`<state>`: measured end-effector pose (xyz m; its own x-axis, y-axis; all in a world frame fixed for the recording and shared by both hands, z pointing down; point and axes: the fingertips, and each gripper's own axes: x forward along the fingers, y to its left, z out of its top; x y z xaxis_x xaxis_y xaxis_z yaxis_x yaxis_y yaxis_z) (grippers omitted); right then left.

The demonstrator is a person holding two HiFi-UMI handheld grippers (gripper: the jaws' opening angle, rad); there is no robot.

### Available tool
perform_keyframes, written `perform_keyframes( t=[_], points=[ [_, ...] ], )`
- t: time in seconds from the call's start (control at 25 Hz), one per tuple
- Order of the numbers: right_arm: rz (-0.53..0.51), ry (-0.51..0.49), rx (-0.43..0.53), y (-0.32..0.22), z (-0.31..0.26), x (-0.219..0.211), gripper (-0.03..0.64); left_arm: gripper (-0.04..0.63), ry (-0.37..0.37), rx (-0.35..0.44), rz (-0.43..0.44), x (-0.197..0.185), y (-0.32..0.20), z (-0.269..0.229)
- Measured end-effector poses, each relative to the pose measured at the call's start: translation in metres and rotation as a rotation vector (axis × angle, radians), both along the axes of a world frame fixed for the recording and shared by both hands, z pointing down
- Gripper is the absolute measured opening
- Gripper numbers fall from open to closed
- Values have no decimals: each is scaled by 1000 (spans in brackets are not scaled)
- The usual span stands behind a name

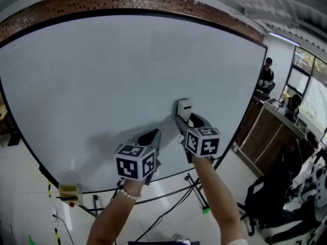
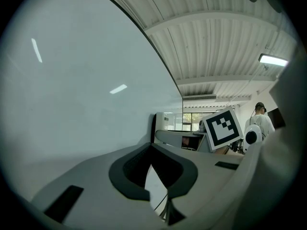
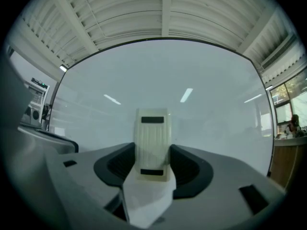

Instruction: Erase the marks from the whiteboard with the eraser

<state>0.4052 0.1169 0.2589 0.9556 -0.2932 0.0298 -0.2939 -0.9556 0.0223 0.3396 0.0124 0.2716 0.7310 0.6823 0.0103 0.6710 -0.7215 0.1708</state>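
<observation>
The whiteboard (image 1: 102, 75) fills the head view, and I see no marks on it. My right gripper (image 1: 185, 118) is shut on a cream eraser (image 1: 184, 106), whose top end is pressed to the board right of centre. In the right gripper view the ribbed eraser (image 3: 152, 131) stands upright between the dark pads of the right gripper (image 3: 152, 152), with the board (image 3: 206, 109) behind it. My left gripper (image 1: 155, 132) hovers low at the board, left of the right one, with its jaws together and nothing in them. In its own view the left gripper (image 2: 152, 147) lies close along the board (image 2: 72, 80).
A yellow box (image 1: 69, 192) hangs near the board's lower left edge. The stand's legs and cables (image 1: 196, 190) cross the floor below. A wooden counter (image 1: 268, 131) and a seated person (image 1: 265, 75) are at the right, with a black chair (image 1: 265, 198) nearer.
</observation>
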Motion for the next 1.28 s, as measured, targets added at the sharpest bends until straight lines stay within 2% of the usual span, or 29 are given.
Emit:
perform_keyframes(
  t=[0.16,0.28,0.48,0.72,1.0,1.28],
  points=[
    [-14,5,-7,-25,-1,-3,252,-12,-7,6,0,-1,-8,3],
    [-47,5,-12,-54,-2,-1,252,-12,-12,-11,-57,-6,-29,5],
    [-50,1,8,-50,-8,-10,252,-12,-29,-34,-98,-9,-30,3],
    [-98,11,-13,-69,-10,-17,252,-12,-5,-31,-116,-15,-33,-4],
    [-97,34,-18,-117,-11,-28,252,-12,13,-45,-136,-27,-90,-5],
    [-79,32,-11,-182,-7,-41,252,-12,3,-17,-130,-39,-158,3]
  ],
)
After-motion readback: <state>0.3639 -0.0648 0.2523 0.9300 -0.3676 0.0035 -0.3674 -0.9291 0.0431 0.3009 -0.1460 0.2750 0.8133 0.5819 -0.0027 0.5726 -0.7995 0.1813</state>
